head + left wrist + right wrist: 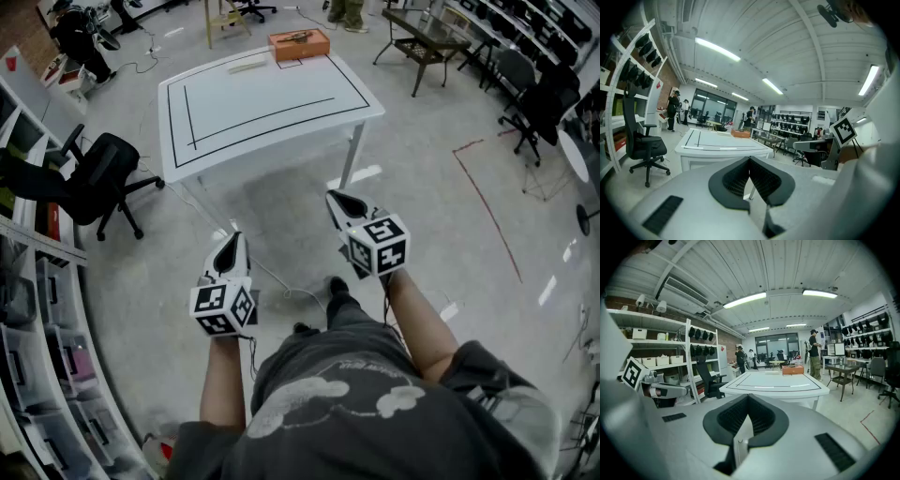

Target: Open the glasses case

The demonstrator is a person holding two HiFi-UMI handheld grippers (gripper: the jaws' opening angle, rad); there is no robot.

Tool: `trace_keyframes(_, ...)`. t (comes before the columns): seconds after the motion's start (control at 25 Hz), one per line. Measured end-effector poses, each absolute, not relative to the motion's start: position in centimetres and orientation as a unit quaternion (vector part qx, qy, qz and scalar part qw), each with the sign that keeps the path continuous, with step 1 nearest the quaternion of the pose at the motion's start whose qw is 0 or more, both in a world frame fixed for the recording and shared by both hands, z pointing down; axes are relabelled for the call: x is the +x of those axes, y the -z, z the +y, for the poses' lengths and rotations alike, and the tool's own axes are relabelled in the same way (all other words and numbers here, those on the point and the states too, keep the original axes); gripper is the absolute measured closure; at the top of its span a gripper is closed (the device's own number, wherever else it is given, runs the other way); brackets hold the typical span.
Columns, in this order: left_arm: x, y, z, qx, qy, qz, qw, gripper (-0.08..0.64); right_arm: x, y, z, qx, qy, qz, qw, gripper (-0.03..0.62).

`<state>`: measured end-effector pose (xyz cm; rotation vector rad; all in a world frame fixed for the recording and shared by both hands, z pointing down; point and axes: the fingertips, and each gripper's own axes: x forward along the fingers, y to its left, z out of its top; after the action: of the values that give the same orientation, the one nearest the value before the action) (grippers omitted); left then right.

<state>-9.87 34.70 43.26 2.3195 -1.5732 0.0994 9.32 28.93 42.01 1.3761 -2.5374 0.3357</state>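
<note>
An orange glasses case (298, 43) lies at the far edge of the white table (262, 117), with a pale flat strip (247, 64) beside it. Both grippers hang over the floor well short of the table. My left gripper (230, 246) is shut, its dark pads meeting with nothing between them. My right gripper (339, 202) is also shut and empty. The left gripper view shows the shut gripper (750, 161) aimed toward the table, the case (739, 133) small and far off. The right gripper view shows the shut gripper (748, 399) and the case (793, 370) at the table's far end.
A black office chair (103, 178) stands left of the table, with shelving (37, 309) along the left wall. A dark metal side table (422, 42) stands at the back right. A cable (281, 286) and a red tape line (487, 202) lie on the floor.
</note>
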Motion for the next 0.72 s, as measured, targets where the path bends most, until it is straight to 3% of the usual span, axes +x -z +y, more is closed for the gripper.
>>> trace_keyframes(0.72, -11.2, -45.1, 35.2, 0.803, -0.04, -0.565, 0.185, 0.557, 11.5, -44.3, 28.7, 0.494, -0.141, -0.85, 0.115, 0.592)
